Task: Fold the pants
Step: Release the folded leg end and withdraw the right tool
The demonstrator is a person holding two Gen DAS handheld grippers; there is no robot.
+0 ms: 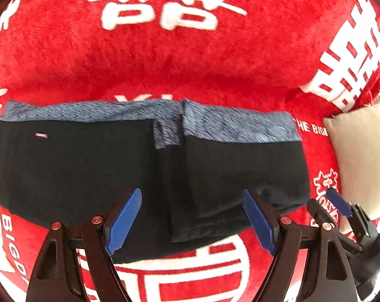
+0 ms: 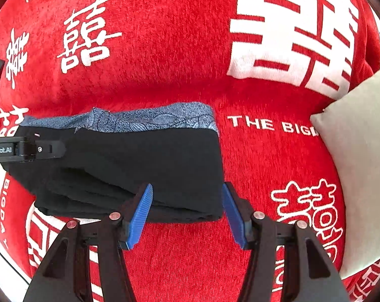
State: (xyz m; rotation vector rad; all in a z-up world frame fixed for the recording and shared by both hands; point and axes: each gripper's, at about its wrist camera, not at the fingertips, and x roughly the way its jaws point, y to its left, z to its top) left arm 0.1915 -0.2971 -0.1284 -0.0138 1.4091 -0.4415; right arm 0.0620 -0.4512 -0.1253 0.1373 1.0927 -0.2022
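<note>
Both sets of jaws stand apart with nothing pinched between them. The left gripper (image 1: 192, 221) hovers over the near hem of the pants (image 1: 89, 171), its blue pads spread over the dark cloth without pressing it. The right gripper (image 2: 187, 214) hangs at the right-hand near corner of the pants (image 2: 152, 166), one pad over the folded edge, the other over bare red fabric. The pants lie as a flat, stacked rectangle on the red blanket (image 2: 190, 63) with white lettering, the blue patterned waistband (image 1: 227, 123) along the edge at 12 o'clock and layered hems at 6 o'clock. A grey pillow (image 2: 361, 163) sits at 3 o'clock, just beside but apart from the garment. The fold looks freshly laid and let go; judging by the layers, the lengthwise folds seem done. Next probably calls for a crosswise fold, one end taken over toward the other, with both layers gripped so the stack does not slide.
</note>
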